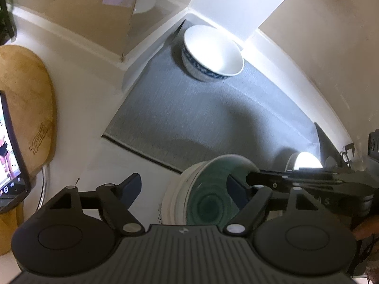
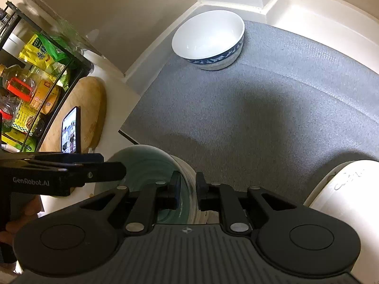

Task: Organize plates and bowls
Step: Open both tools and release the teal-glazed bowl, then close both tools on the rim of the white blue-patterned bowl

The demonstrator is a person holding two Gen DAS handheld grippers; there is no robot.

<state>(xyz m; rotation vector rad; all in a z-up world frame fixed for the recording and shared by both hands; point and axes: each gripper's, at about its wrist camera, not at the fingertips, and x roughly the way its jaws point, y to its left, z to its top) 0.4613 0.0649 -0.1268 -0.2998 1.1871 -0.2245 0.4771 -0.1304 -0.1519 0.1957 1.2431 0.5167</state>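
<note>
A bowl, green inside and white outside (image 1: pixel 206 198), stands at the near edge of the grey mat (image 1: pixel 189 118). My left gripper (image 1: pixel 183 182) is open wide around the bowl's left wall, with one finger inside the bowl and the other outside on the counter. Neither pad touches the bowl. My right gripper (image 2: pixel 188 185) is shut on the rim of the green bowl (image 2: pixel 146 170), one pad inside and one outside. A blue-and-white bowl (image 1: pixel 213 52) (image 2: pixel 208 40) sits upright in the mat's far corner.
A white dish (image 2: pixel 343 189) (image 1: pixel 305 161) lies on the mat's near right. Left of the mat, on the white counter, are a wooden board (image 2: pixel 90 99) (image 1: pixel 23 94), a lit phone (image 2: pixel 69 130) and a black rack of food packets (image 2: pixel 35 71). Walls close the far side.
</note>
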